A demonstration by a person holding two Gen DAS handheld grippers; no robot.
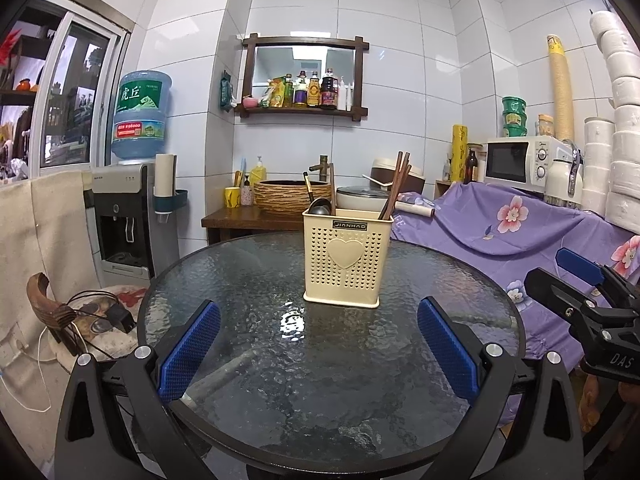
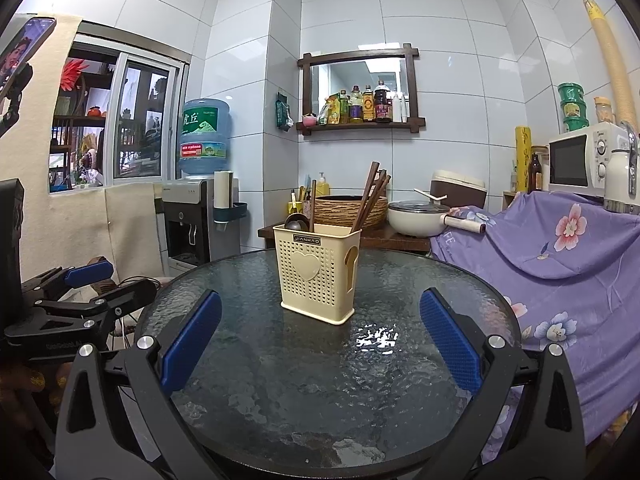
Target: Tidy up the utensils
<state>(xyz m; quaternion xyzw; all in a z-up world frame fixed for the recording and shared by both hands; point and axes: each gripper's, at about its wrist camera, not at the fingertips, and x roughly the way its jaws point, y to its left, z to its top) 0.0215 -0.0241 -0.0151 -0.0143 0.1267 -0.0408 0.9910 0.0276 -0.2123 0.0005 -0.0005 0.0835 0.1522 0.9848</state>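
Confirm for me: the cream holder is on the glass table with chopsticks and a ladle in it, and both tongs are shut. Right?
Not quite: both tongs are open and empty. The left wrist view shows the left tongs spread wide, the right wrist view the right tongs likewise. The cream holder does stand on the glass table with chopsticks and a ladle.

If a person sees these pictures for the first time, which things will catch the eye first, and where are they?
First, the cream utensil holder with a heart on its front, standing upright mid-way on the round glass table; brown chopsticks and a dark ladle stick out of it. Then the blue-padded left tongs and right tongs, both open and empty, over the table's near edge.
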